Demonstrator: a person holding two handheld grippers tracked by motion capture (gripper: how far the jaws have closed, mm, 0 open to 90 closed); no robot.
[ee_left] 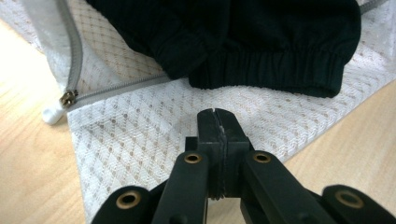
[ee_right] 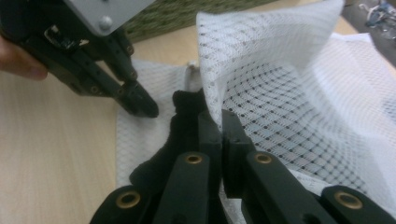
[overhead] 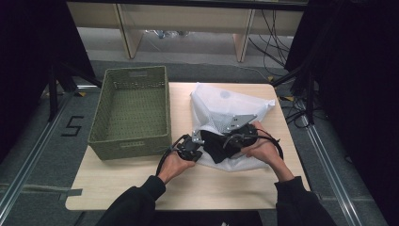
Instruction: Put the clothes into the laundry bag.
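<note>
A white mesh laundry bag point(overhead: 226, 106) lies on the wooden table, its zipped mouth toward the person. A black garment point(overhead: 214, 146) sits half inside that mouth. In the left gripper view the garment's elastic hem point(ee_left: 261, 70) lies just beyond my left gripper point(ee_left: 217, 114), which is shut with nothing seen between its pads, over the bag's lower mesh layer point(ee_left: 140, 140). The grey zipper point(ee_left: 74, 60) ends at a pull point(ee_left: 68, 99). My right gripper point(ee_right: 220, 122) is shut on the edge of the bag's upper flap point(ee_right: 261, 56), which it holds up off the garment point(ee_right: 184, 121). The left gripper point(ee_right: 140, 106) shows beyond it.
An empty green woven basket point(overhead: 129, 146) stands on the table's left half, close to the left hand. Bare tabletop point(overhead: 211, 188) lies between the bag and the near edge. Dark curtains, floor cables and wooden furniture legs surround the table.
</note>
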